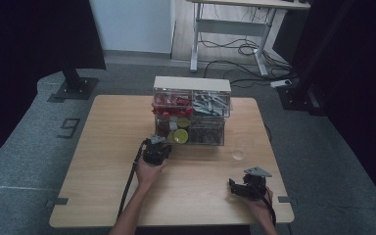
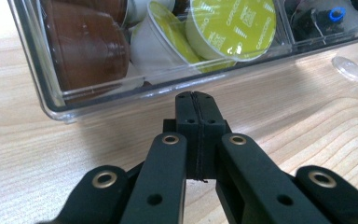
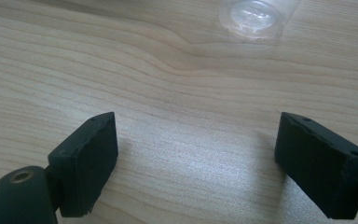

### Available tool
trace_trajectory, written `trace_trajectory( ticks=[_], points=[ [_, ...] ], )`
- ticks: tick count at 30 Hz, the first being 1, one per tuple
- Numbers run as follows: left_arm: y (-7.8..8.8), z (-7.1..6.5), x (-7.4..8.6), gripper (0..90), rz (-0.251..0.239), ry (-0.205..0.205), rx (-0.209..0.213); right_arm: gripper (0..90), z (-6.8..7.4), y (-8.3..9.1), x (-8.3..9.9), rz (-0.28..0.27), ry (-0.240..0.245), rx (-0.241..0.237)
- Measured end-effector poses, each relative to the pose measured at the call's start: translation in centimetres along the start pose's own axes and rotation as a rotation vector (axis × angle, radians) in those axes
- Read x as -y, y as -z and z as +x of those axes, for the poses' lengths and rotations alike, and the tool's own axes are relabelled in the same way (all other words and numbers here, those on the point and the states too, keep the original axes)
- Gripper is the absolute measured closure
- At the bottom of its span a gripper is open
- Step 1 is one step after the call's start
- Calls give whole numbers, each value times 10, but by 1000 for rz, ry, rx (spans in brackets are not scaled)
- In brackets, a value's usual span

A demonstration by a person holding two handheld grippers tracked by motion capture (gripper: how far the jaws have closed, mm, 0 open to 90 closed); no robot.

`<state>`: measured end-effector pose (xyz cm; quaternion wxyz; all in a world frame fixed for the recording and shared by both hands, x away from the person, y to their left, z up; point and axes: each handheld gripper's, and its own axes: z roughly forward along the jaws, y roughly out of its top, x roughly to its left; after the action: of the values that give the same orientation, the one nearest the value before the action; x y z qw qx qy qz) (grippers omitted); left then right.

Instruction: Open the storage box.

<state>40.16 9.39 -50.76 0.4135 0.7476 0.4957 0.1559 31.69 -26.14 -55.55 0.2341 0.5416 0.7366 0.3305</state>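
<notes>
The left gripper (image 2: 196, 100), jaws closed and empty, nears the clear drawer (image 2: 51, 100) of green-lidded capsules (image 2: 230, 28).

Clear two-tier plastic organiser (image 1: 192, 111): at back centre of pale wooden counter (image 1: 103, 161). Green-lidded coffee capsules (image 2: 230, 28): in its lower left compartment. Small clear plastic lid (image 1: 238, 154): on counter, right of and before organiser.

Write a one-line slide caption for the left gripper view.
Shut left claw points at the clear drawer of green-lidded capsules on the wooden table.
</notes>
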Motion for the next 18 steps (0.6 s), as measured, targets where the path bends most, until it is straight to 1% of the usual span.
trace_trajectory(
  ticks=[1, 5, 18],
  points=[
    [1, 0, -2, 900, -5, 0, 2, 137, 0, 0, 0, 0, 0, 0],
    [-1, -1, -5, 900, 10, -5, 3, 136, 0, 0, 0, 0, 0, 0],
    [5, -3, -6, 900, 19, -13, -5, 137, 0, 0, 0, 0, 0, 0]
  ],
)
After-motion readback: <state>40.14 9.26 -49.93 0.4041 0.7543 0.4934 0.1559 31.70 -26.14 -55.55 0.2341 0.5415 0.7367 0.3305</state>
